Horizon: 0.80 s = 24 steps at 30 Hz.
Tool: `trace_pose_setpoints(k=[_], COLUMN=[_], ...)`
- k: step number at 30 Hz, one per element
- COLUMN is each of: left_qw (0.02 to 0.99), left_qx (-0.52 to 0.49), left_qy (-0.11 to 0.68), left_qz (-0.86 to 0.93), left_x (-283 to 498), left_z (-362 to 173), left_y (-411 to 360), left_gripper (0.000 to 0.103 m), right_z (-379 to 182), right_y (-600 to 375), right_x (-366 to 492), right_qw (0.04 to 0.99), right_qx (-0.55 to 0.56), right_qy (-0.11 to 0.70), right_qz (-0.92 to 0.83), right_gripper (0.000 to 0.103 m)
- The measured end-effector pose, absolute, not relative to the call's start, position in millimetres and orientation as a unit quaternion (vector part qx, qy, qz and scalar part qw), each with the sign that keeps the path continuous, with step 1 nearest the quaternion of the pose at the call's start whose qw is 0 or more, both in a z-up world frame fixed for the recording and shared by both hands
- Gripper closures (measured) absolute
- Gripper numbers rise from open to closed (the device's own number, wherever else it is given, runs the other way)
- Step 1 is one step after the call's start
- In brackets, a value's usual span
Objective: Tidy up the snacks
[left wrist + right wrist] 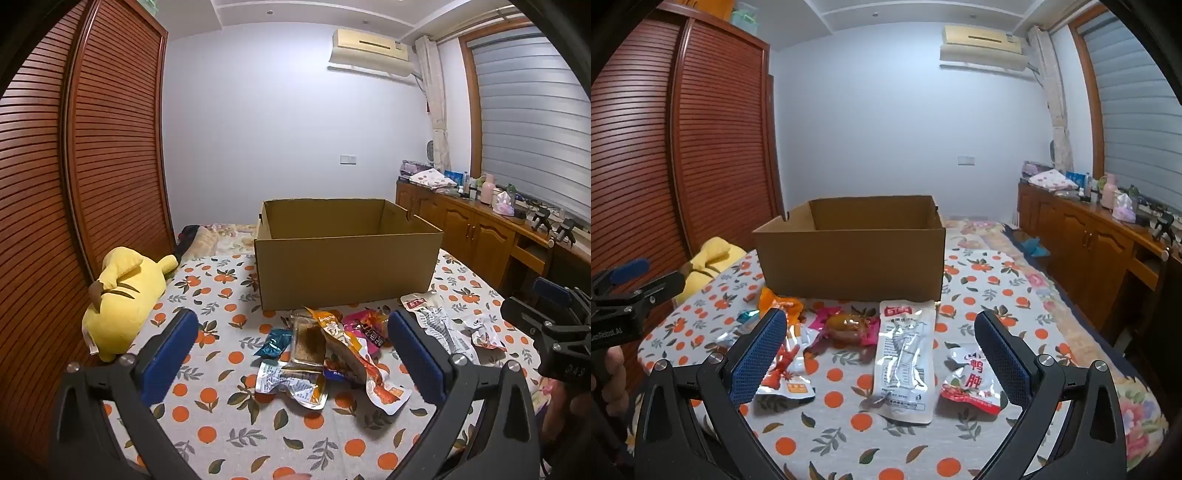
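An open cardboard box stands on the orange-print cloth, also in the right wrist view. Several snack packets lie in front of it. My left gripper is open and empty, above a pile with a brown bar in clear wrap, a teal packet and an orange packet. My right gripper is open and empty above a long white packet, with a small red-and-white packet and a pink-wrapped brown snack beside it.
A yellow plush toy lies at the cloth's left edge beside the slatted wardrobe. A wooden cabinet with clutter runs along the right wall. The right gripper shows at the left wrist view's right edge.
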<state>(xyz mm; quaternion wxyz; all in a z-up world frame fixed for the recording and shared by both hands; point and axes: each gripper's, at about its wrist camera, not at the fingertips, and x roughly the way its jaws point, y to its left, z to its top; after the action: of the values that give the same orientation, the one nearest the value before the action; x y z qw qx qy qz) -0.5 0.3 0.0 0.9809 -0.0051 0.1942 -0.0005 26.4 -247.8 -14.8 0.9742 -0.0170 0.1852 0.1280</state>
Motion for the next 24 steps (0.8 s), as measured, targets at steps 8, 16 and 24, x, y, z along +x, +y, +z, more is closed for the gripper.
trace_pose_setpoints(k=[8,16,24], left_qw=[0.98,0.98,0.98], left_qx=[-0.002,0.0,0.001], left_qy=[0.198,0.199,0.2], left_qz=[-0.002,-0.002,-0.003], left_x=[0.3,-0.9,-2.8], left_z=[-0.4,-1.2,1.0], left_y=[-0.1,-1.0,-0.6], left_gripper=[0.0,0.0,0.0], right_z=[-13.9,-14.6,-14.7], right_y=[-249.3,-250.0,-249.8], right_x=[25.0,25.6,24.8], right_qw=[0.974,0.974,0.974], right_qx=[-0.02,-0.019,-0.02], right_qy=[0.187,0.189,0.186], right_qz=[0.125,0.124,0.125], right_gripper=[0.0,0.0,0.0])
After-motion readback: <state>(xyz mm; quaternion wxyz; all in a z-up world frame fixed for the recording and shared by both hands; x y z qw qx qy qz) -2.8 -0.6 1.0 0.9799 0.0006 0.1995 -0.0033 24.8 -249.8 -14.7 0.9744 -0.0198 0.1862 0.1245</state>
